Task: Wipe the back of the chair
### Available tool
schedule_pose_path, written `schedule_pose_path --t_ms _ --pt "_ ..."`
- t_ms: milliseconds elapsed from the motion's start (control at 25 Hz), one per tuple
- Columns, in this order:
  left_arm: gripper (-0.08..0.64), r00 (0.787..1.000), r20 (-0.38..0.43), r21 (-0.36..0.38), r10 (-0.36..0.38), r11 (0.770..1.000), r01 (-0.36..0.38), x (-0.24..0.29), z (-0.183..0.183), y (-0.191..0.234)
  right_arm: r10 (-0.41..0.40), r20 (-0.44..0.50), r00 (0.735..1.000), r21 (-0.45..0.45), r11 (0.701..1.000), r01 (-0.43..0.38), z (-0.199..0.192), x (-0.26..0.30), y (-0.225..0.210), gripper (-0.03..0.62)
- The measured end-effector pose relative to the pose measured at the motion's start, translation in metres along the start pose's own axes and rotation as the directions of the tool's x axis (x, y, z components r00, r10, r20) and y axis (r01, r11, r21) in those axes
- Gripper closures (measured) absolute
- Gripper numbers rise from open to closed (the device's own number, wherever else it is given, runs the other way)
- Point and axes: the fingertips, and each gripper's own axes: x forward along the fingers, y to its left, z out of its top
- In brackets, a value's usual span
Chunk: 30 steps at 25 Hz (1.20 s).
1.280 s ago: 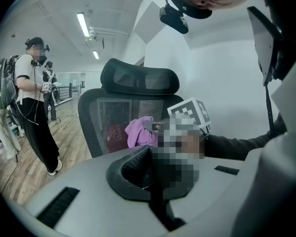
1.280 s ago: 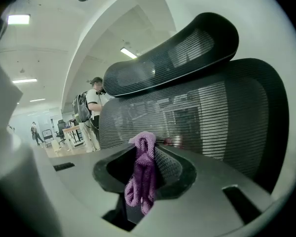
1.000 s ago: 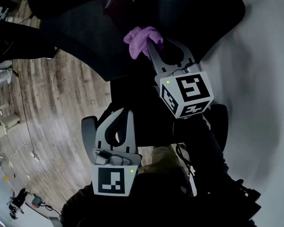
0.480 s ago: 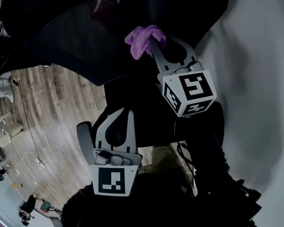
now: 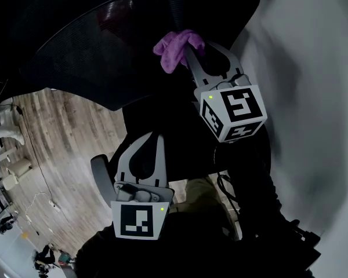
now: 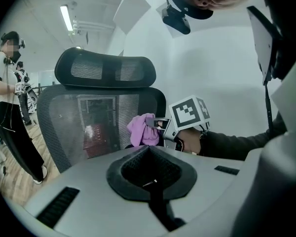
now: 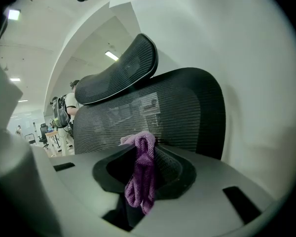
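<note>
The right gripper (image 5: 191, 54) is pinching the cloth (image 5: 173, 48) near the back's (image 5: 93, 57) right edge, seemingly mid-wipe. Next, it is needing a firm sweep across the mesh. The left gripper (image 5: 144, 142) is hanging closed, empty.

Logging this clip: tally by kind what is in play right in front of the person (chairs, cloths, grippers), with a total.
Chairs: 1, the black mesh chair
Grippers: 2, the left gripper, shut on nothing, and the right gripper
Cloths: 1, the purple cloth, clamped in the right gripper
Total: 4
</note>
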Motion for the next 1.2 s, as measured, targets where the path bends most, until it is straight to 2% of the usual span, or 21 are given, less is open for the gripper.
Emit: schedule_pose_path --t_ms 480,840,1200 --pt "0.554 0.998 -0.028 0.033 -0.062 0.997 0.063 0.024 -0.003 -0.033 -0.124 0.013 0.992 0.029 0.992 0.124 -0.005 -0.033 -0.07 0.503" --pt "0.554 0.991 -0.041 0.054 -0.129 0.99 0.131 0.035 -0.021 -0.058 -0.246 0.011 0.969 0.05 0.968 0.245 -0.028 -0.072 -0.113 0.503" --pt "0.554 0.981 -0.056 0.072 -0.184 0.98 0.188 0.044 -0.037 -0.106 -0.308 0.0 0.951 0.064 0.949 0.308 -0.047 -0.12 -0.151 0.503"
